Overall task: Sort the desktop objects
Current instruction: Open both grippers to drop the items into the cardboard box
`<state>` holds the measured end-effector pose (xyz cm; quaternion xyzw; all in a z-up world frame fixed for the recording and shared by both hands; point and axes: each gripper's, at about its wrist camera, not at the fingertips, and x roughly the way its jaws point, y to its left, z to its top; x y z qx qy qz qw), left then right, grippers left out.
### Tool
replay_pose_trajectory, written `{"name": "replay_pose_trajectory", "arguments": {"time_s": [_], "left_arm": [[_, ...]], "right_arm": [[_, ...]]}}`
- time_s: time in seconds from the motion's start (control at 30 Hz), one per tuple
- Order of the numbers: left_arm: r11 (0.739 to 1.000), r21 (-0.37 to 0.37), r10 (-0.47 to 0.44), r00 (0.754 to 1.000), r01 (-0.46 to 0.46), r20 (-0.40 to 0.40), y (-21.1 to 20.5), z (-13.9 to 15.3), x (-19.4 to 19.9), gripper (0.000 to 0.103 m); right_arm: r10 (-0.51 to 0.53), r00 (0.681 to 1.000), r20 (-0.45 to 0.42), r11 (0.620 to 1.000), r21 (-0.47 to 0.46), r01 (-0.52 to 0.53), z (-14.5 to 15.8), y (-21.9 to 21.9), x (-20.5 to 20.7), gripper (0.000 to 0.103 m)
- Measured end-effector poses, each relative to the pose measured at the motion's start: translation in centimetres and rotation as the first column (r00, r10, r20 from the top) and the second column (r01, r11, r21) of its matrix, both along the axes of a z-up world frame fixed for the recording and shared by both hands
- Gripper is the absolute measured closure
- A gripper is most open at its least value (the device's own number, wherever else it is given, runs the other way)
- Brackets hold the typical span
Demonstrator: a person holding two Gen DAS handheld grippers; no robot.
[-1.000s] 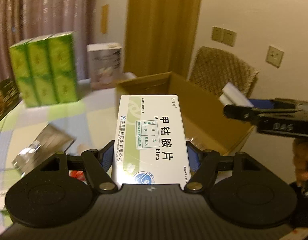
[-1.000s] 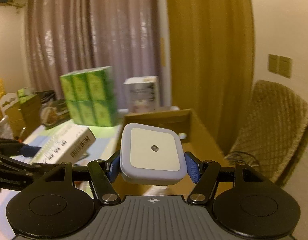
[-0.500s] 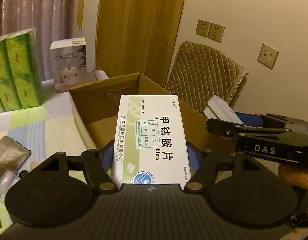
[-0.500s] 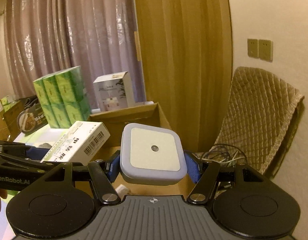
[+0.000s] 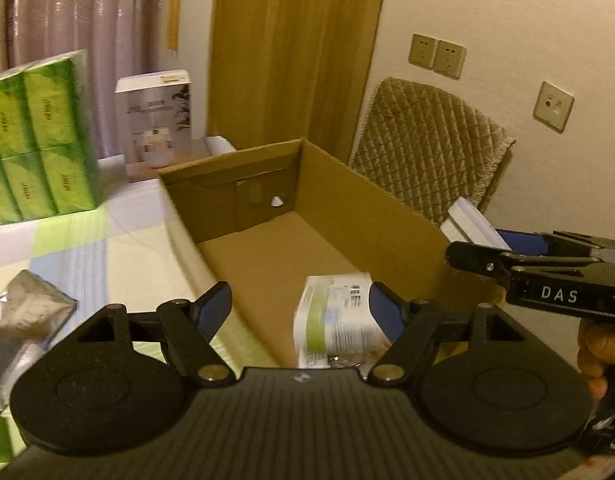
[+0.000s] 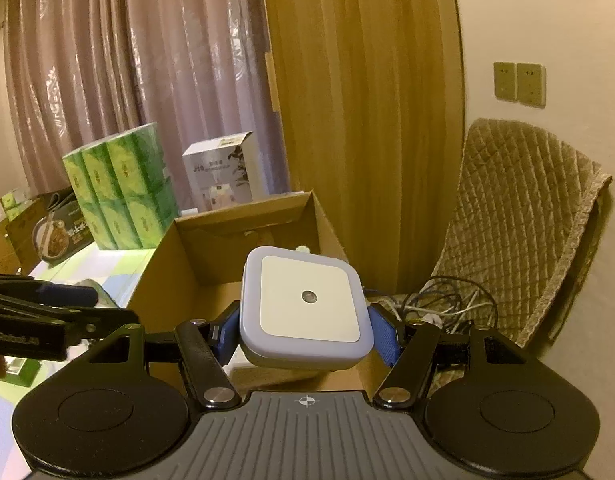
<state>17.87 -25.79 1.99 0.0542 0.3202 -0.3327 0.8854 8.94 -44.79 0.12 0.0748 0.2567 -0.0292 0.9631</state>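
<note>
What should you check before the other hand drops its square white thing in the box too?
1. Right gripper holds the square white thing firmly: ok, both blue pads press its sides.
2. Left gripper has let go: ok, it is wide open with nothing between the pads.
3. Medicine box is in the cardboard box: it looks inside, but is blurred, so whether it has settled: cannot tell.
4. Free floor in the cardboard box: ok, the far part is bare.
5. Square white thing is over the opening: cannot tell, it looks near the right wall.
6. Left gripper is out of the way: not ok, it hangs over the near end.
</note>
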Motion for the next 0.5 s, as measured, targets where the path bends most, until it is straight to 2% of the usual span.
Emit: {"name": "replay_pose_trajectory", "arguments": {"time_s": [0.33, 0.43, 0.5], "left_arm": [[1.0, 0.002, 0.008, 1.0, -0.008, 0.026, 2.1, 0.7, -0.8, 0.031], [1.0, 0.001, 0.014, 1.0, -0.014, 0.025, 2.6, 0.7, -0.8, 0.031], [1.0, 0.002, 0.021, 1.0, -0.021, 0.022, 3.0, 0.5, -0.8, 0.031]], "right_arm": [[0.045, 0.999, -0.017, 0.999, 0.002, -0.045, -0.5, 1.5, 1.6, 0.04], [0.038, 0.999, 0.0, 0.999, 0.014, -0.038, -0.3, 1.3, 1.7, 0.029], [0.029, 1.0, 0.008, 0.999, 0.02, -0.029, 0.0, 1.1, 1.4, 0.028]]}}
